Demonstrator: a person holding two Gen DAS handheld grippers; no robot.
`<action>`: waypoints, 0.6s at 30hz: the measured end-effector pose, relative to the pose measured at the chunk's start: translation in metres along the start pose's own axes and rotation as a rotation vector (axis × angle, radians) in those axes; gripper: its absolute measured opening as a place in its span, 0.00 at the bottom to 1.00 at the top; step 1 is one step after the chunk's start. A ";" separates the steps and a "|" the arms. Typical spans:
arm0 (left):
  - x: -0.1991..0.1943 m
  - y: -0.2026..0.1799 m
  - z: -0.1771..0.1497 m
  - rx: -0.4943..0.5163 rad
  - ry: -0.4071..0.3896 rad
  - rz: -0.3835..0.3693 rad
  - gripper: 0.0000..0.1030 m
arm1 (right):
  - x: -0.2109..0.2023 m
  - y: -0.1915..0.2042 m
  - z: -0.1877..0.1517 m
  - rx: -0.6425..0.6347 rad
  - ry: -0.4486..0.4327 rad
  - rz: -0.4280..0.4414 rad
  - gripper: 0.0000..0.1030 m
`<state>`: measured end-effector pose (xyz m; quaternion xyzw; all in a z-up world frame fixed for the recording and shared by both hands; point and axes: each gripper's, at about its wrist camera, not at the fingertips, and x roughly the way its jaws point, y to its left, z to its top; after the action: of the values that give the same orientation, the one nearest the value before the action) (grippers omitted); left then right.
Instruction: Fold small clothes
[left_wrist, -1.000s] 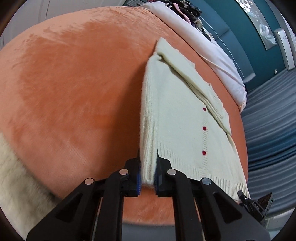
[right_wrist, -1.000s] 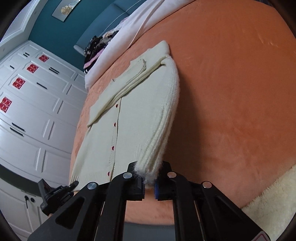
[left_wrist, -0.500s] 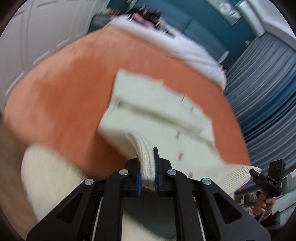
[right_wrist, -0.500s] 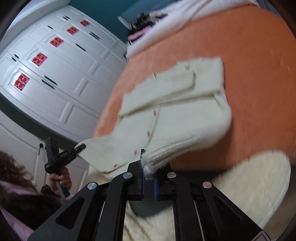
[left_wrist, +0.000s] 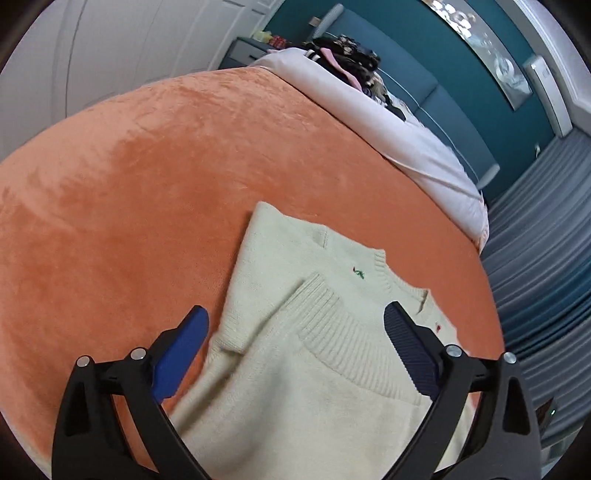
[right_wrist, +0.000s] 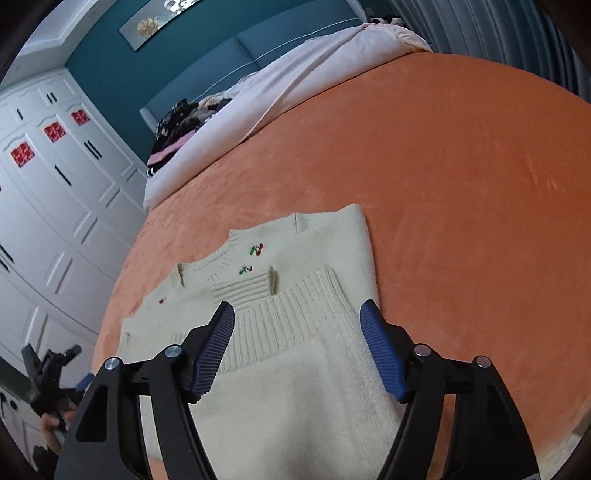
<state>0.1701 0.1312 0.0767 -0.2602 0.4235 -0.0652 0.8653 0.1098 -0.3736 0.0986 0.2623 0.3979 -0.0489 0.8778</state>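
A cream knitted cardigan (left_wrist: 295, 258) with small cherry embroidery (right_wrist: 256, 249) lies folded on the orange bed cover (left_wrist: 147, 184). Its ribbed hem (left_wrist: 332, 332) is laid up over the chest, just below the neckline. My left gripper (left_wrist: 295, 312) hovers over that hem, its jaws opening wide, blue pads (left_wrist: 184, 347) off the fabric. My right gripper (right_wrist: 297, 308) stands over the same ribbed hem (right_wrist: 288, 321), jaws also opening, nothing pressed between them. The knit lies under both gaps, not held. The left gripper's far end (right_wrist: 48, 373) shows low on the left in the right wrist view, a hand on it.
A pale duvet (left_wrist: 388, 122) and a heap of dark clothes (left_wrist: 347, 62) lie at the head of the bed by the teal headboard (right_wrist: 258, 44). White wardrobe doors (right_wrist: 55, 184) stand on one side, grey curtains (left_wrist: 546, 258) on the other. Bare orange cover surrounds the cardigan.
Both grippers were shut on the cardigan's lower edge; they carried it up over the chest, then let go and opened. The cardigan now lies folded in half.
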 end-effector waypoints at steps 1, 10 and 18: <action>0.011 -0.002 -0.001 0.025 0.030 0.013 0.91 | 0.008 0.000 0.001 -0.019 0.019 -0.015 0.67; 0.072 -0.022 -0.017 0.217 0.245 0.056 0.52 | 0.052 0.000 -0.025 -0.067 0.134 -0.061 0.66; 0.022 -0.027 0.012 0.097 0.128 -0.065 0.09 | 0.008 0.002 -0.005 -0.039 0.029 0.040 0.11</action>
<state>0.1963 0.1051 0.0807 -0.2269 0.4655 -0.1299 0.8456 0.1120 -0.3686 0.0910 0.2538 0.4060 -0.0197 0.8777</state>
